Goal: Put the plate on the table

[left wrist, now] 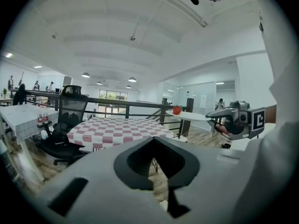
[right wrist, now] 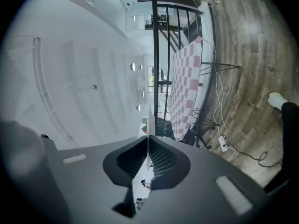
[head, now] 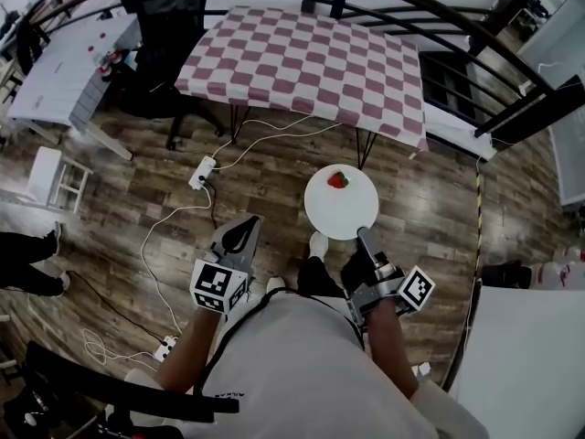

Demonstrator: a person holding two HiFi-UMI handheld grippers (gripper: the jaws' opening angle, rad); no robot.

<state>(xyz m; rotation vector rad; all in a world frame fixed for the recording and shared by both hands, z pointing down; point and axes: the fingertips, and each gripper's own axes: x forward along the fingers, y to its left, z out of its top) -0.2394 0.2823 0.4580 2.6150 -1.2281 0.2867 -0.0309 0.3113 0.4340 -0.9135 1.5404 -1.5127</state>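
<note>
**Plate** point(head: 340, 204): white, round, level. Centre of the head view, held in the air over the floor, below the table and apart from it. In the right gripper view it shows edge-on, as a thin white line running up from between the jaws.

**Strawberry** point(head: 338, 180): red, one, on the upper part of the plate.

**Right gripper** point(head: 364, 238): lower right of centre in the head view. Jaws nearly together, clamped on the plate's lower rim.

**Left gripper** point(head: 245, 231): lower left of centre in the head view, pointing up the frame. Jaws closed tip to tip, with nothing between them. Well apart from the plate.

**Table** point(head: 302, 62): top centre of the head view, under a red-and-white checked cloth. Nothing can be seen on the cloth.

**Chair** point(head: 169, 26): black office type, top left, just beside the table's left edge.

**Railing** point(head: 439, 12): black bars, arcing across the top and down the right side, beyond the table.

**Floor** point(head: 274, 167): dark wood planks.

**Power strip** point(head: 203, 172): white, on the floor left of centre, with white cables trailing from it.

**Desk** point(head: 64, 62): white, far top left.
</note>
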